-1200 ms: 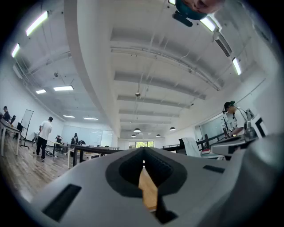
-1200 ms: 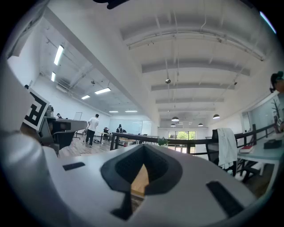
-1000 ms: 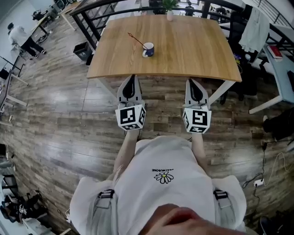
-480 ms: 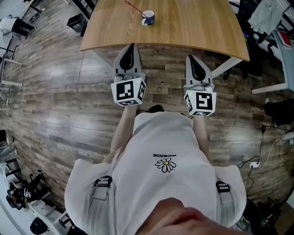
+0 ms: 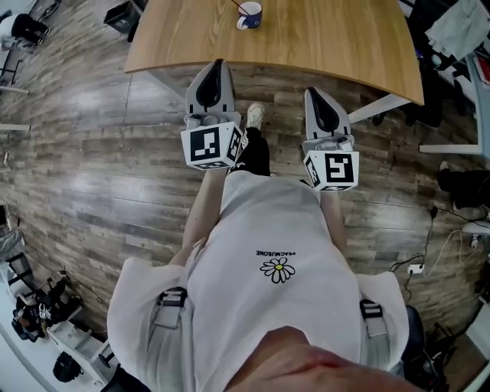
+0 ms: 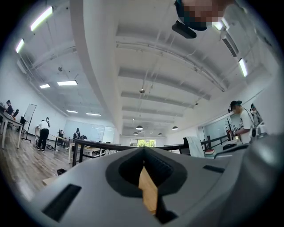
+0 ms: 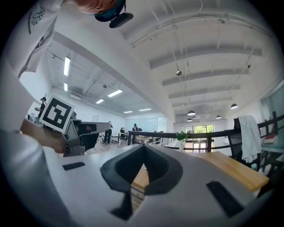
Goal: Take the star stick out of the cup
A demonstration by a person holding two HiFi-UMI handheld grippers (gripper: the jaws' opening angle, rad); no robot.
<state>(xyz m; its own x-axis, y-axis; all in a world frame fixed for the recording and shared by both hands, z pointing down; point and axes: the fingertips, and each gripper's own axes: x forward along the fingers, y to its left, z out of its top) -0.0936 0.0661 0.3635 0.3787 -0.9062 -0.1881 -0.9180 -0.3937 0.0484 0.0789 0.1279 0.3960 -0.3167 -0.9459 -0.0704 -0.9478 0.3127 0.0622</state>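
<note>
A blue and white cup (image 5: 250, 14) stands on the wooden table (image 5: 329, 38) at the top edge of the head view. A short piece of the thin stick (image 5: 240, 4) leans out of it to the upper left; its star end is cut off by the frame. My left gripper (image 5: 217, 64) is shut and empty, its tip just short of the table's near edge, below and left of the cup. My right gripper (image 5: 314, 92) is also shut and empty, over the floor farther right. Both gripper views show closed jaws (image 6: 143, 148) (image 7: 143, 146) and no cup.
The person's shoe (image 5: 255, 116) is stepped forward between the grippers. White table legs (image 5: 380, 109) stand at the right. A black bin (image 5: 122, 14) sits left of the table, and cables (image 5: 417, 268) lie on the floor at right. A railing (image 7: 195, 133) and plant (image 7: 180, 135) are beyond the table.
The table and cup have slid toward the top edge of the head view as the person steps forward. Both grippers have risen nearer the table's edge, still shut.
</note>
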